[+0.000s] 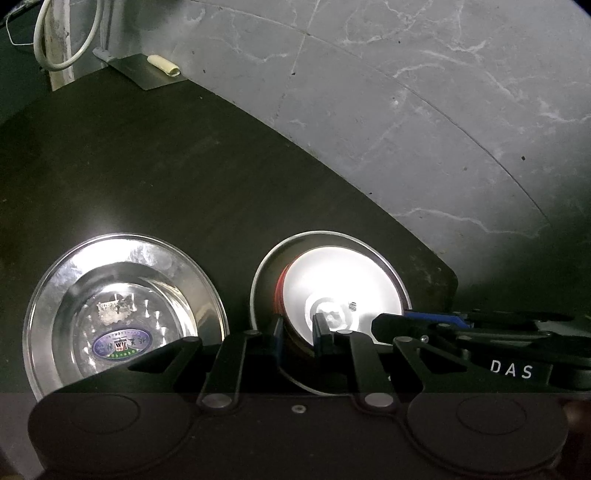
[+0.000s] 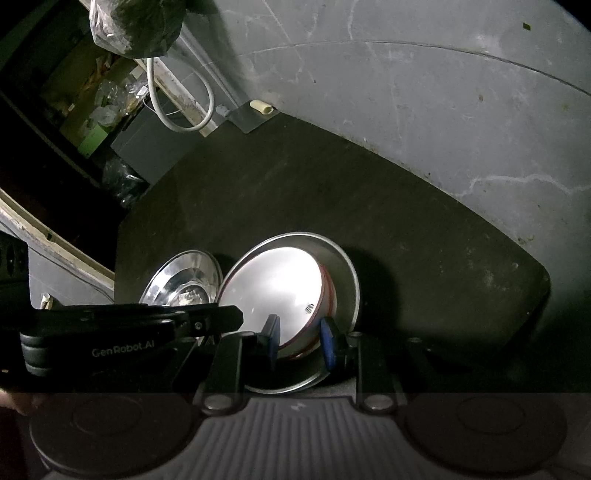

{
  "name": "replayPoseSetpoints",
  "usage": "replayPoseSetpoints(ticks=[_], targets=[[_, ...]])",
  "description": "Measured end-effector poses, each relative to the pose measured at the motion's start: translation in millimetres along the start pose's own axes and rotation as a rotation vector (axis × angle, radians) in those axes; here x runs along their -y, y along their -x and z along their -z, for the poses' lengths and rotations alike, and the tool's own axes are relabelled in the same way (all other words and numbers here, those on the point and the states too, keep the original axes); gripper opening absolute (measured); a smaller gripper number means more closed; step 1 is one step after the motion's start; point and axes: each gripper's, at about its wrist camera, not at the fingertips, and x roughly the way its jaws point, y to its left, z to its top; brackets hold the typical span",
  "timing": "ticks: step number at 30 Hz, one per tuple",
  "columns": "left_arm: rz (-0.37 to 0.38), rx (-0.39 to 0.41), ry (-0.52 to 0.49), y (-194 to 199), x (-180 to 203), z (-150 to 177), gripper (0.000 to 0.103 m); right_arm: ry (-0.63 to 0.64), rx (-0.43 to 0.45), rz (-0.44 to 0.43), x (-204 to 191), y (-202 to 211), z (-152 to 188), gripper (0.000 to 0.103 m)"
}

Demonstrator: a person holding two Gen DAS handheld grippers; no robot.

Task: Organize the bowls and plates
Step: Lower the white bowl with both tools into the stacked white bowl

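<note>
A white bowl with a red rim (image 1: 332,291) sits inside a shallow steel plate (image 1: 391,273) on the dark table. My left gripper (image 1: 298,334) straddles the bowl's near rim, one blue pad outside and one inside. My right gripper (image 2: 301,338) also straddles the bowl (image 2: 273,295), its pads on either side of the rim, over the same plate (image 2: 347,284). How tightly either pair of pads presses the rim is unclear. A second steel plate with an oval sticker (image 1: 122,310) lies to the left; it also shows in the right wrist view (image 2: 181,280).
The dark table (image 1: 184,184) has a rounded far edge, with grey marble floor (image 1: 406,92) beyond. A white cable (image 1: 62,40) hangs at the far corner. A cluttered shelf (image 2: 92,99) and a plastic bag (image 2: 133,26) lie far left.
</note>
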Motion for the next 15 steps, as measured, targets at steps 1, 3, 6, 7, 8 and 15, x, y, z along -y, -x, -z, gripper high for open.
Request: replayPoseSetpoints(ticks=[1,3,6,7,8,15], targets=[[0.0,0.0,0.0,-0.2,0.0,-0.2,0.017,0.0,0.0,0.0,0.1,0.1,-0.1,0.027],[-0.001,0.0,0.001,-0.4,-0.1,-0.4,0.017,0.001,0.0,0.0,0.0,0.0,-0.1,0.027],[0.0,0.0,0.002,-0.5,0.1,-0.7,0.017,0.001,-0.001,0.0,-0.2,-0.4,0.0,0.027],[0.001,0.0,0.002,-0.6,0.0,-0.7,0.017,0.002,-0.001,0.0,0.2,0.0,0.1,0.027],[0.001,0.001,0.003,-0.6,0.1,-0.8,0.017,0.002,-0.001,0.0,0.2,0.0,0.1,0.027],[0.009,0.008,0.015,2.8,-2.7,-0.1,0.019,0.005,-0.002,0.001,-0.2,-0.2,0.2,0.028]])
